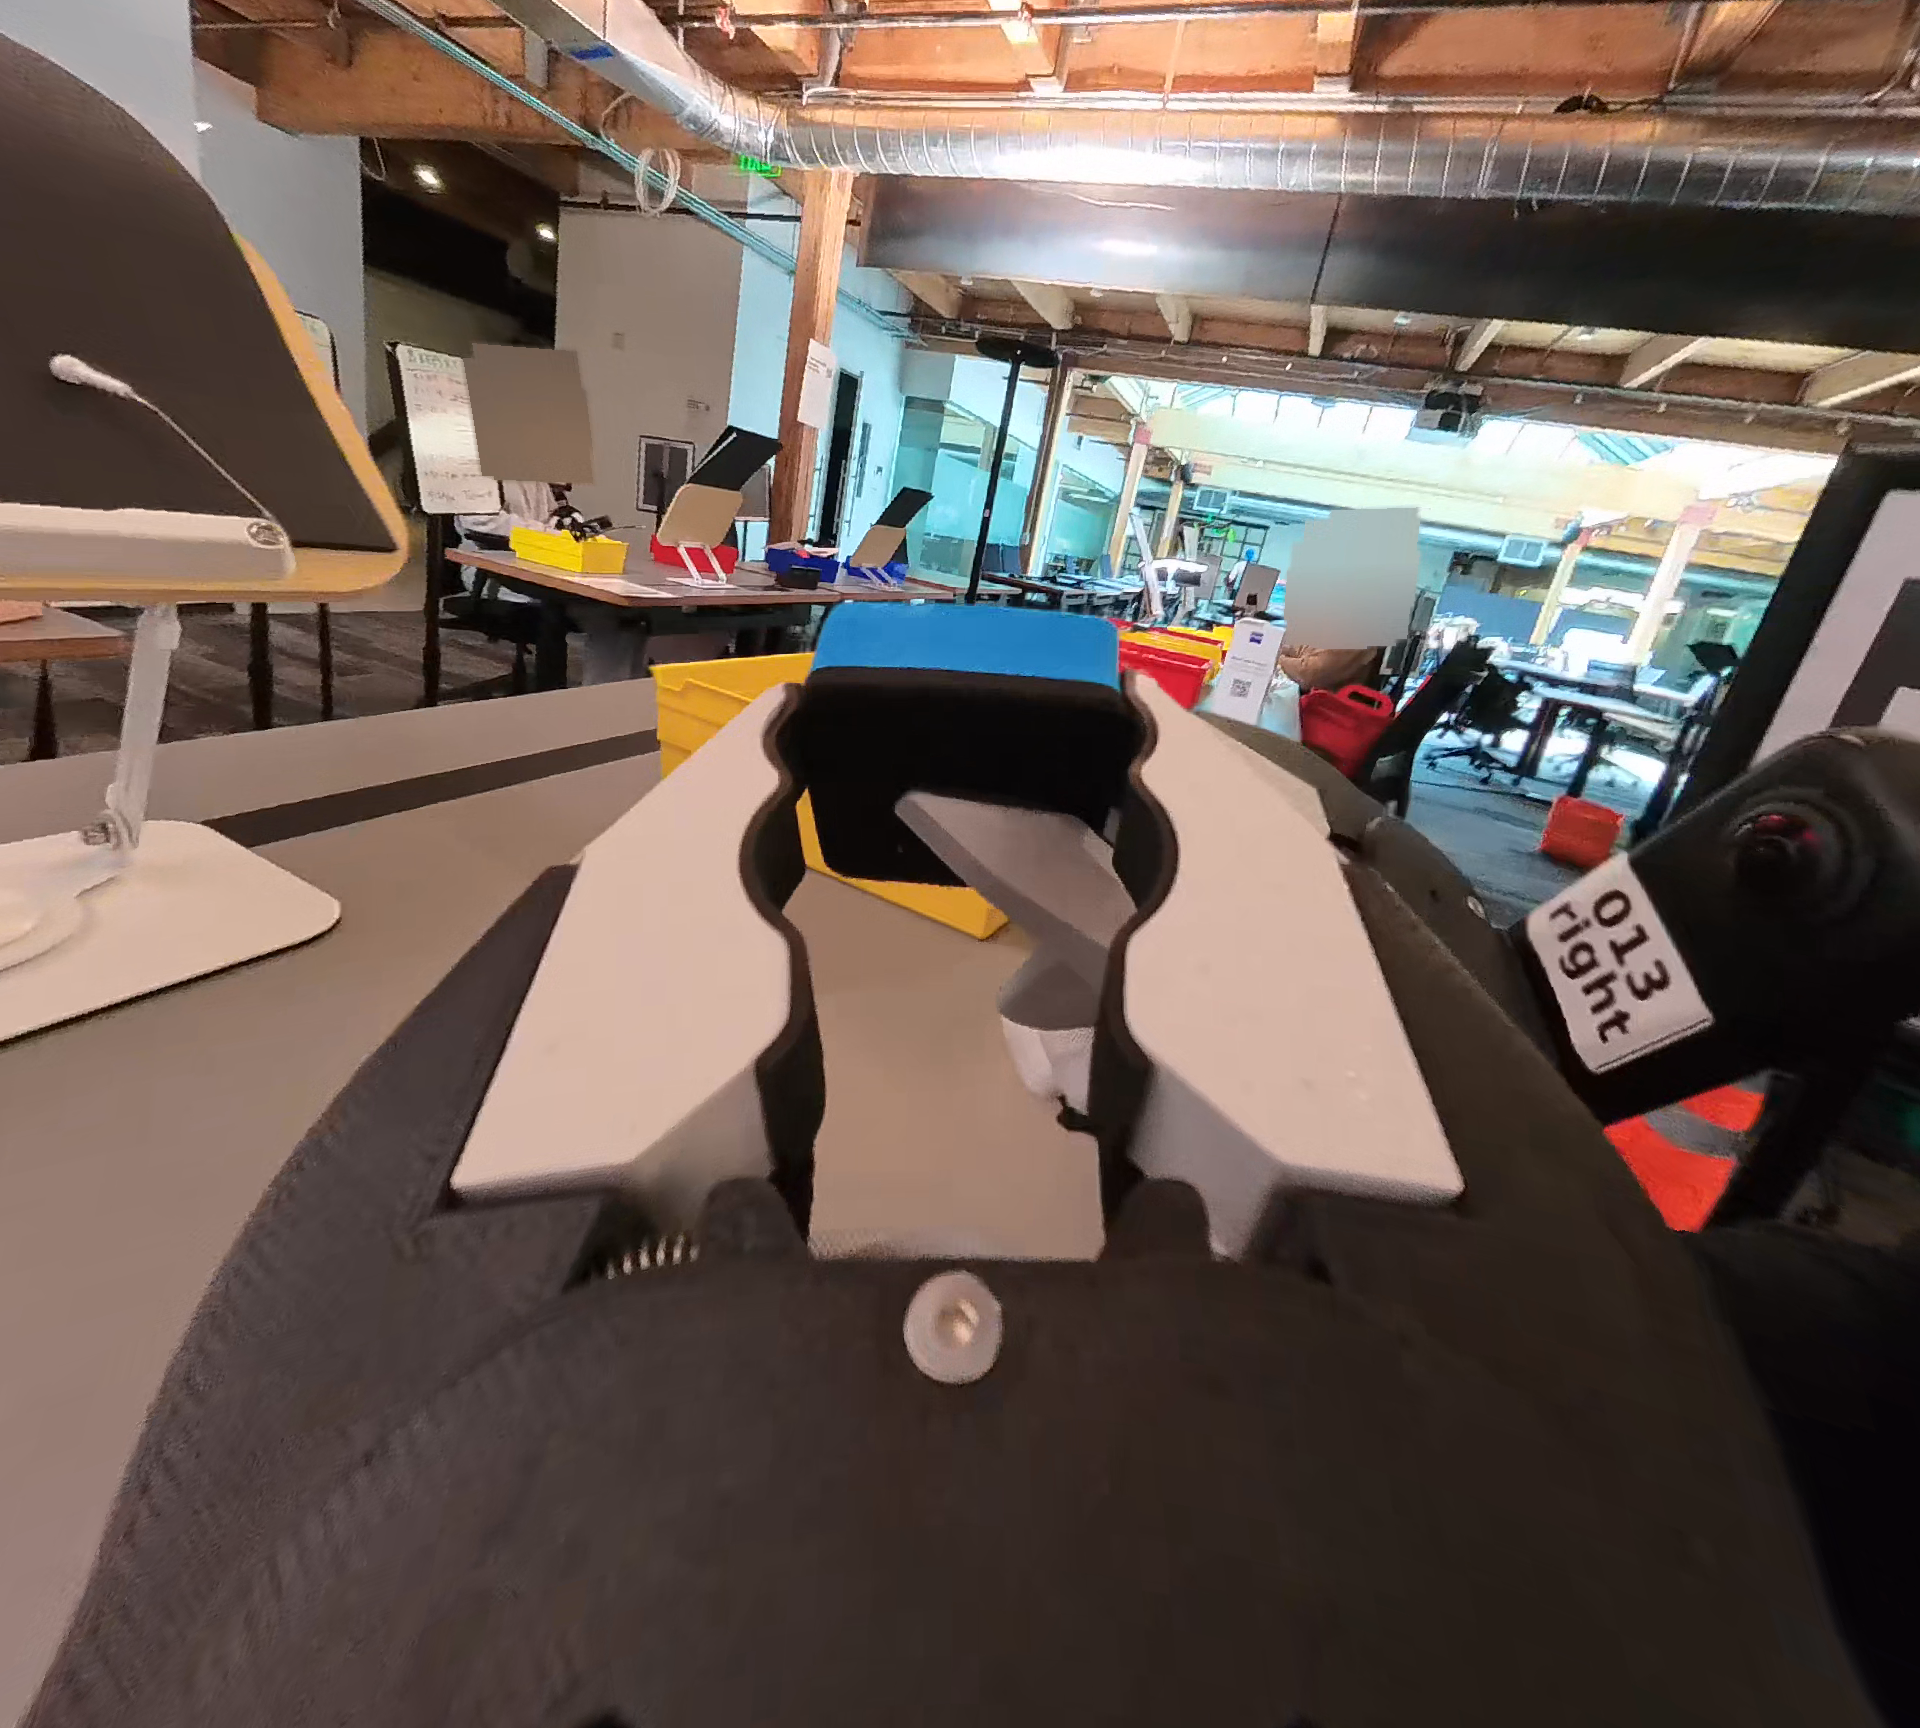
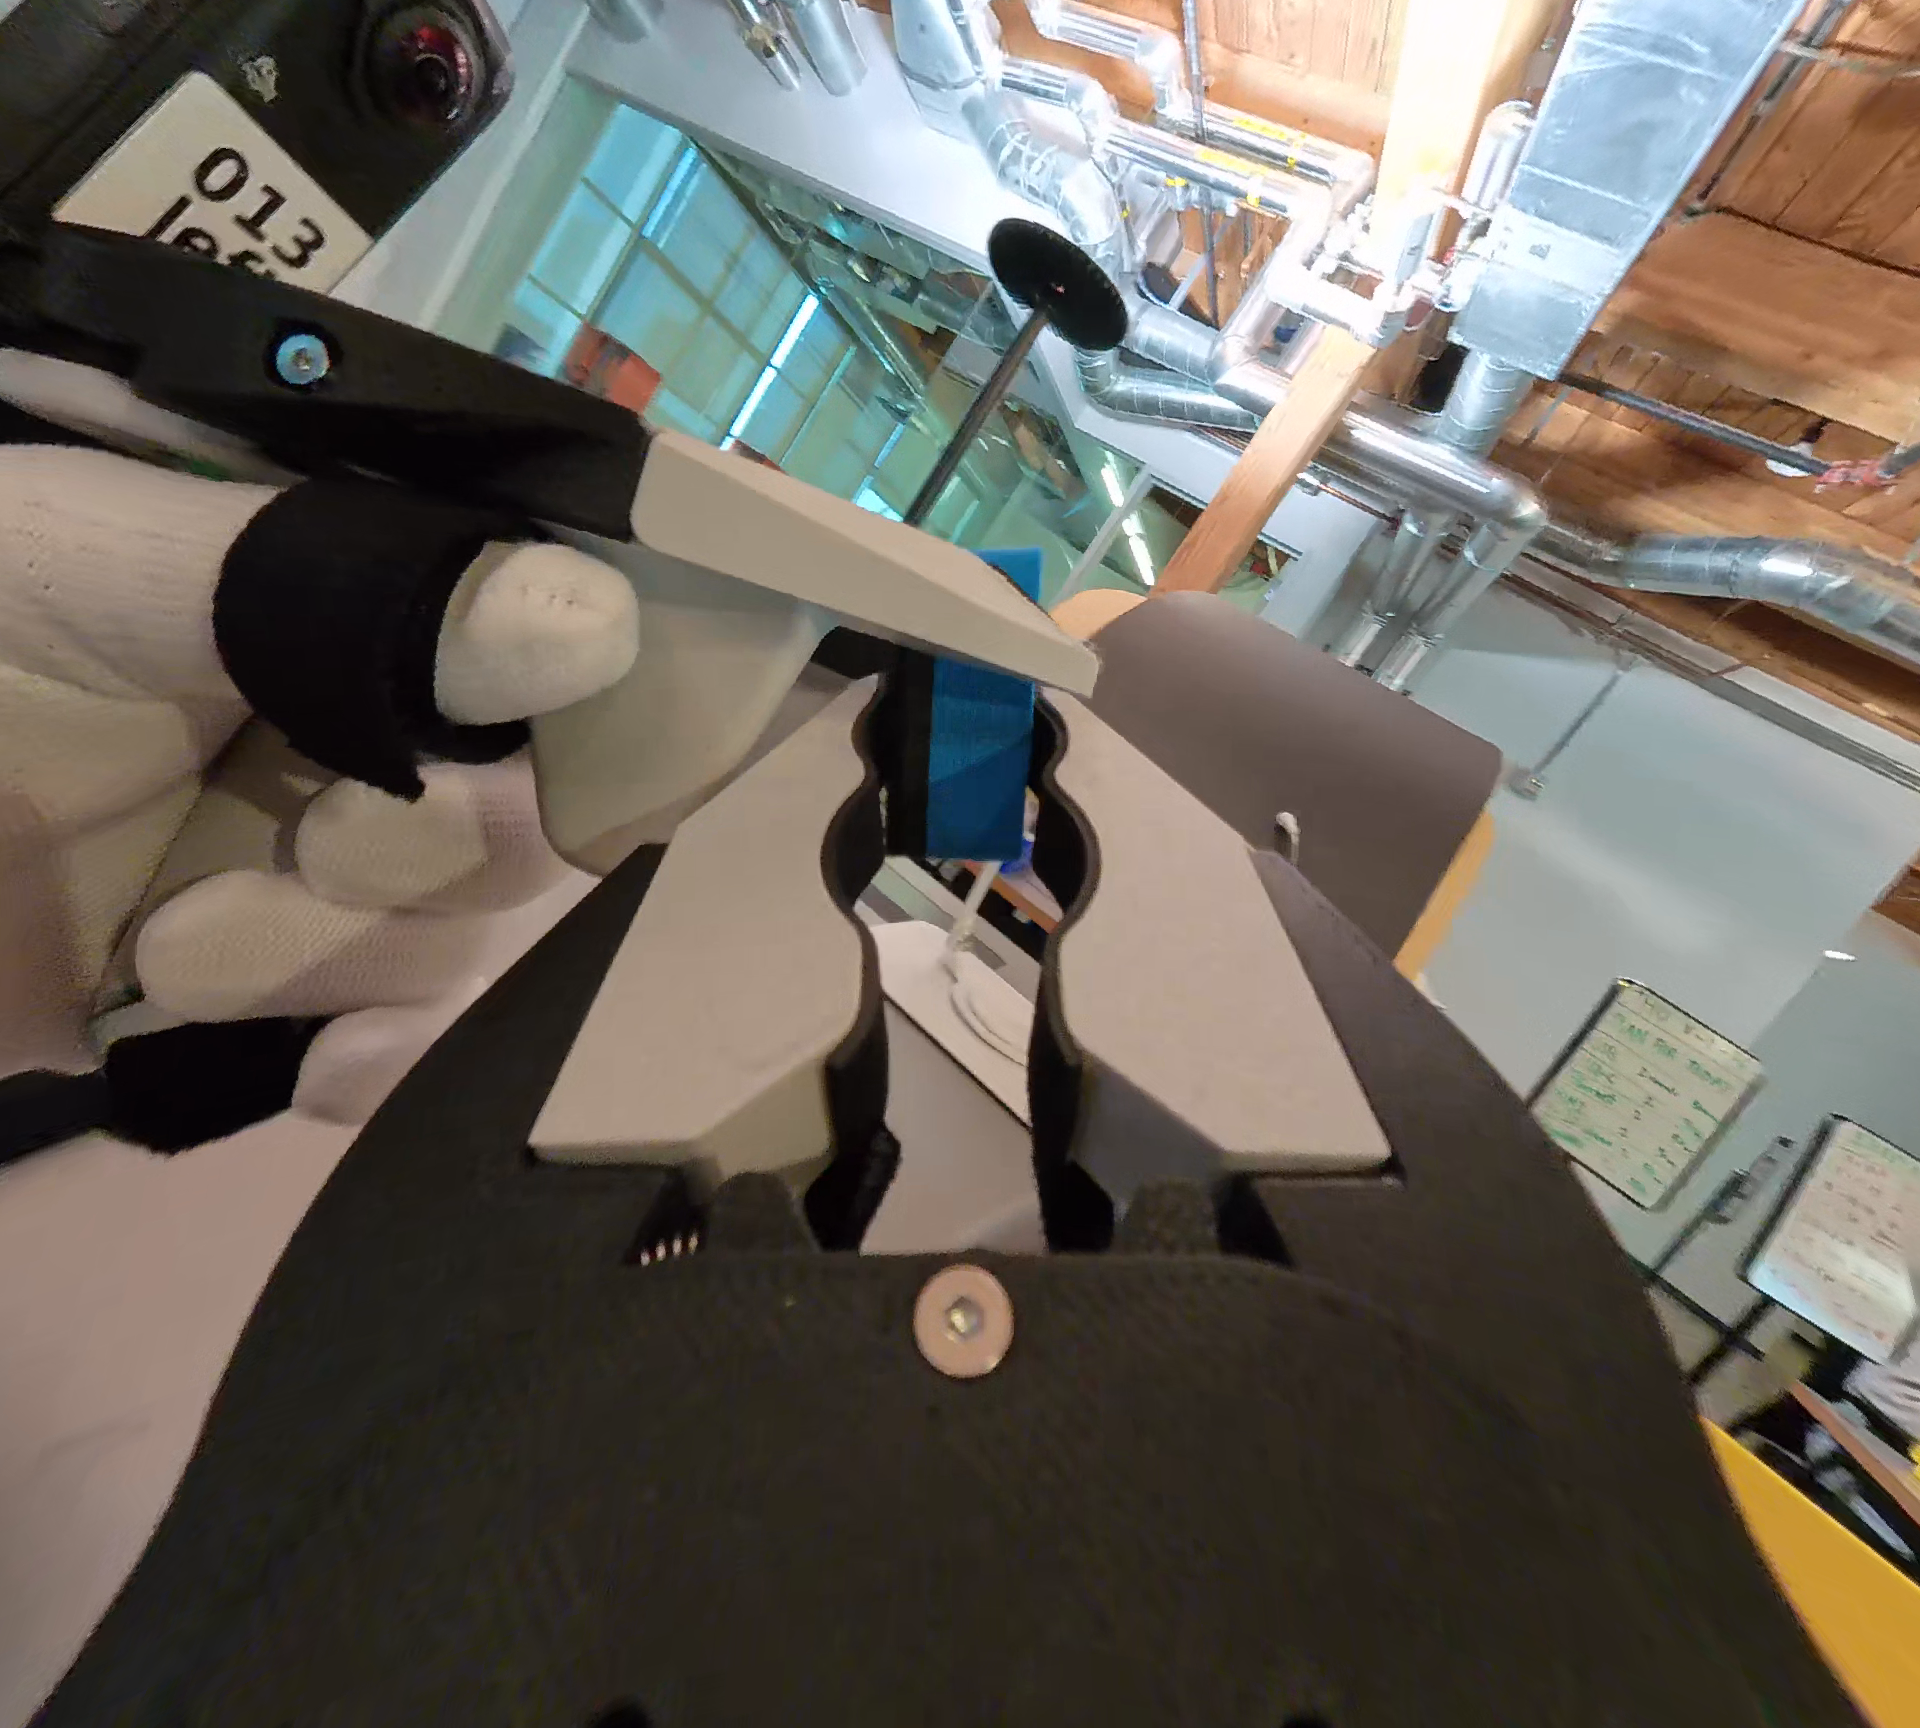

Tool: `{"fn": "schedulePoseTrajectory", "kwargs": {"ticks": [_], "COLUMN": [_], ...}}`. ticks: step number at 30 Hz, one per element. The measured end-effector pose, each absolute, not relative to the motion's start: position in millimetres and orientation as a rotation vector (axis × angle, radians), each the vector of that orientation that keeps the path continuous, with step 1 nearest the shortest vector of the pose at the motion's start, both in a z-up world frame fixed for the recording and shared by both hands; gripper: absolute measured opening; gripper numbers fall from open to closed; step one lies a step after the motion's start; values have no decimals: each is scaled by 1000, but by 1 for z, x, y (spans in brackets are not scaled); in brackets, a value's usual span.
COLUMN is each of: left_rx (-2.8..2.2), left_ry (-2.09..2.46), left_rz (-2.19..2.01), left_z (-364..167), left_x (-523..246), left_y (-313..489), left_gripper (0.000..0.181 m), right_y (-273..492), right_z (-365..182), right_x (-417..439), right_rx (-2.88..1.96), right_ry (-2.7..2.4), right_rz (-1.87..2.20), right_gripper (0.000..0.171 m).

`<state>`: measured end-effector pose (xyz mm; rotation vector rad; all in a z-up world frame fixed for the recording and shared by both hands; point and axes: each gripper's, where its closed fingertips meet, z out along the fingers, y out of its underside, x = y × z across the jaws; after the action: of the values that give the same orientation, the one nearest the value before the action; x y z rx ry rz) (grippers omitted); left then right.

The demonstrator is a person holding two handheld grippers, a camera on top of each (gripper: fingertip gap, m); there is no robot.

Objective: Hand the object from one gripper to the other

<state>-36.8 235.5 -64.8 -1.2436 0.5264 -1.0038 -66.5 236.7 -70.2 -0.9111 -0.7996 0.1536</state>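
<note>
Left wrist view: we see the left claw (image 1: 961, 743) closed on the object (image 1: 961, 722), a block with a blue top layer and black foam below, pinched between its fingertips above the grey worktop (image 1: 312, 1159).
Other claw here: one grey finger (image 1: 1023, 868) of the right claw reaches in from the right, its tip against the black underside of the block.
Behind: we note a yellow bin (image 1: 727, 702) just beyond the block.
Right wrist view: we see the right claw (image 2: 961, 769) narrow around the block's blue and black edge (image 2: 966, 774), both fingertips touching it.
Left claw here: its grey finger (image 2: 862, 577) lies across the block's top, held by a white-gloved hand (image 2: 260, 743).
</note>
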Motion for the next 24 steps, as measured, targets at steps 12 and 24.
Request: {"fn": "schedulePoseTrajectory", "kwargs": {"ticks": [12, 24], "left_rx": [-1388, -1517], "left_ry": [1133, 1476], "left_rz": [-272, -1313], "left_z": [-91, -103], "left_x": [-60, -44], "left_y": [224, 159], "left_gripper": [57, 57], "right_y": [214, 181], "right_z": [-86, -105], "right_x": [-53, -92], "right_rx": [-869, -582], "right_ry": [-1293, -1452], "right_rz": [86, -242], "right_gripper": [84, 64]}}
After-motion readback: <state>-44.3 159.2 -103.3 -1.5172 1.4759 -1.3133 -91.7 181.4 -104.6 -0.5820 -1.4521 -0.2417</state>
